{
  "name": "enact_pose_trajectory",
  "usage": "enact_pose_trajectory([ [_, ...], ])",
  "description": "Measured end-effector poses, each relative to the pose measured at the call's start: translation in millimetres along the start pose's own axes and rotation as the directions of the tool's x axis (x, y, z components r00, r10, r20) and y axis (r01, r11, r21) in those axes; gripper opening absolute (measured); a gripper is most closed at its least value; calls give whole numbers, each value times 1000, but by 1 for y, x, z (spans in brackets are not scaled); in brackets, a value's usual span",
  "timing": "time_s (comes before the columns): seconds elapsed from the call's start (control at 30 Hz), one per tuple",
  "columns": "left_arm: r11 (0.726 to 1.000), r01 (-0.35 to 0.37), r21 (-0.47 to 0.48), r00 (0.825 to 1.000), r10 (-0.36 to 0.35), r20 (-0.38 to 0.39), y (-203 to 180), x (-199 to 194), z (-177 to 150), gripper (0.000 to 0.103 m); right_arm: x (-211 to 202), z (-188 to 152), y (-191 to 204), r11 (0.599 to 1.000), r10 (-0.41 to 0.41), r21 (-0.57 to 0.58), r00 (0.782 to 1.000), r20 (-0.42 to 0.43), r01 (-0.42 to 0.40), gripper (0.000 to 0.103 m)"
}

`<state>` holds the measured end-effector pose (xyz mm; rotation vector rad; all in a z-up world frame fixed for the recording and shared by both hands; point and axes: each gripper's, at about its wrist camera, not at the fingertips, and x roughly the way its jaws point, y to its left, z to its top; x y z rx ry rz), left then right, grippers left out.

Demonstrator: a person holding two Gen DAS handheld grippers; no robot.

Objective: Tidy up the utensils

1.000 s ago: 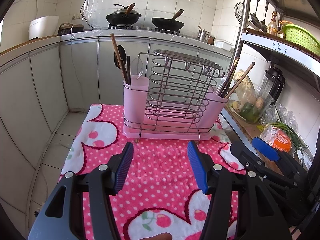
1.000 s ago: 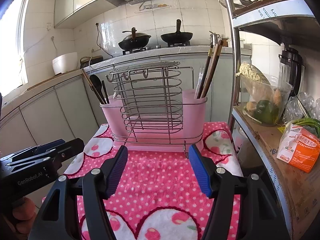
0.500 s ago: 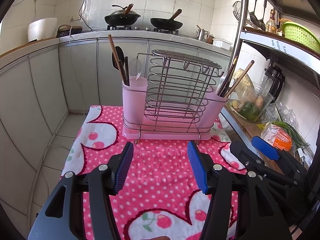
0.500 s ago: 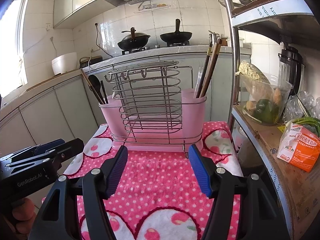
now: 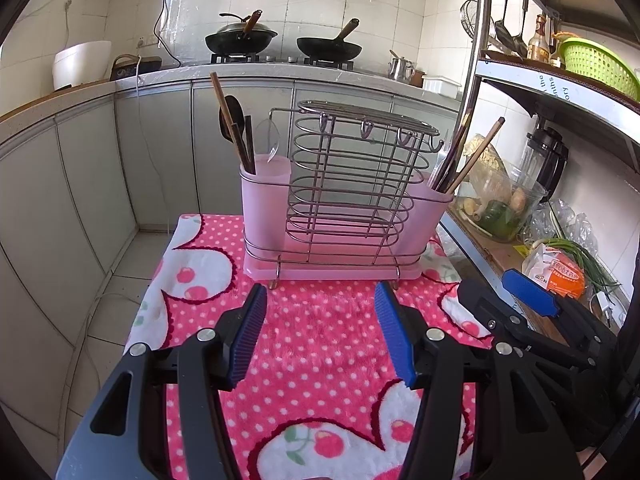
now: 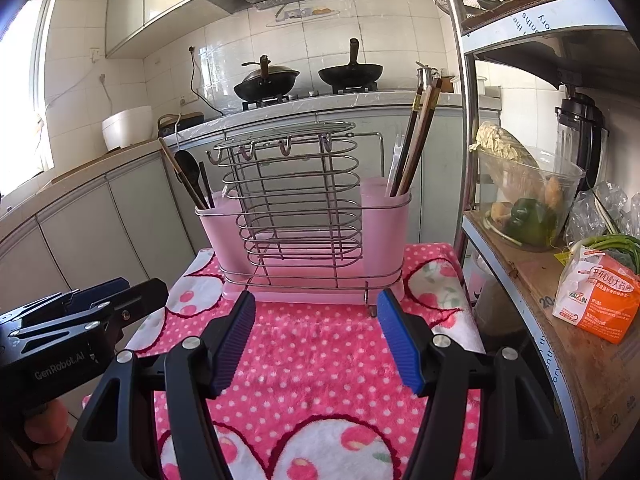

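Note:
A pink utensil holder with a wire rack stands at the far end of a pink polka-dot towel. Its left cup holds a black spoon, a clear spoon and chopsticks. Its right cup holds chopsticks and a clear fork. My left gripper hovers open over the towel, nothing between its blue pads. My right gripper is open and empty too, just to its right.
A metal shelf unit on the right carries a bowl of vegetables, an orange carton, a blender and a green basket. Grey cabinets and a counter with two woks stand behind. Floor lies left of the towel.

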<state>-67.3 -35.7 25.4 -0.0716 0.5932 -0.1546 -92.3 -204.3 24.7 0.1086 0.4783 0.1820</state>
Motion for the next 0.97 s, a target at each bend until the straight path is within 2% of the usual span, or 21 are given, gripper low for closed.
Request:
enact_pose_trajectory([
  [0.97,1000,-5,10,1000,6,-15,-2,4,-1,57,-1,3,0,1000,-14,3,1000,6,14,63],
])
